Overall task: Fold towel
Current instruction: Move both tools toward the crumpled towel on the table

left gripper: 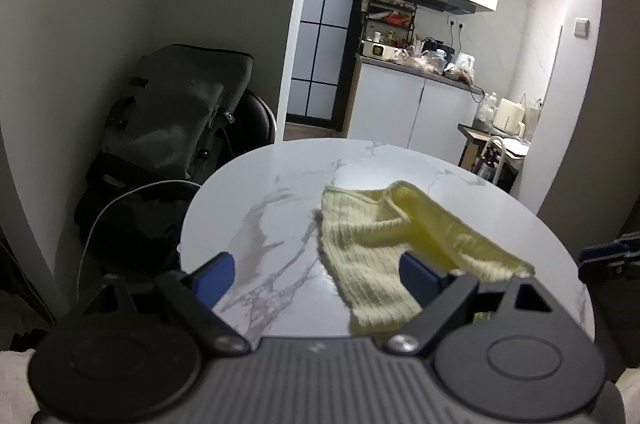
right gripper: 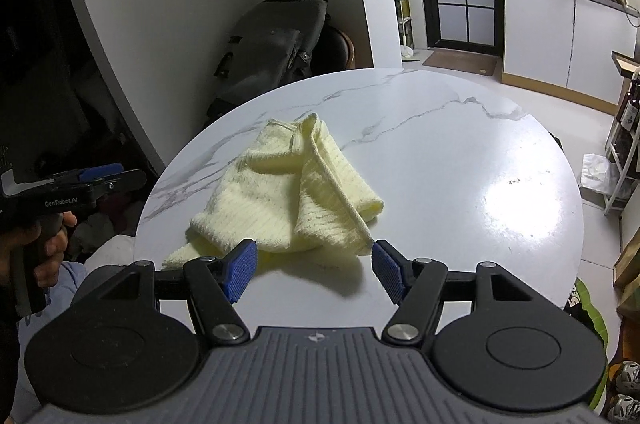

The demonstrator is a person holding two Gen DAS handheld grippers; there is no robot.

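Two tools hang spread over a round marble surface, neither pinching anything. One pale yellow towel lies crumpled on the surface, partly doubled over itself. The right tool sits just before the towel's near edge, pads clear of the cloth. The left tool hovers wide beside the towel, gripped by a hand.

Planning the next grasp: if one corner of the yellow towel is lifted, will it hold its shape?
Probably not: the towel lies crumpled in soft folds, so it should drape limply. Its ribbed weave likely grips well, though it may slide on the glossy table.
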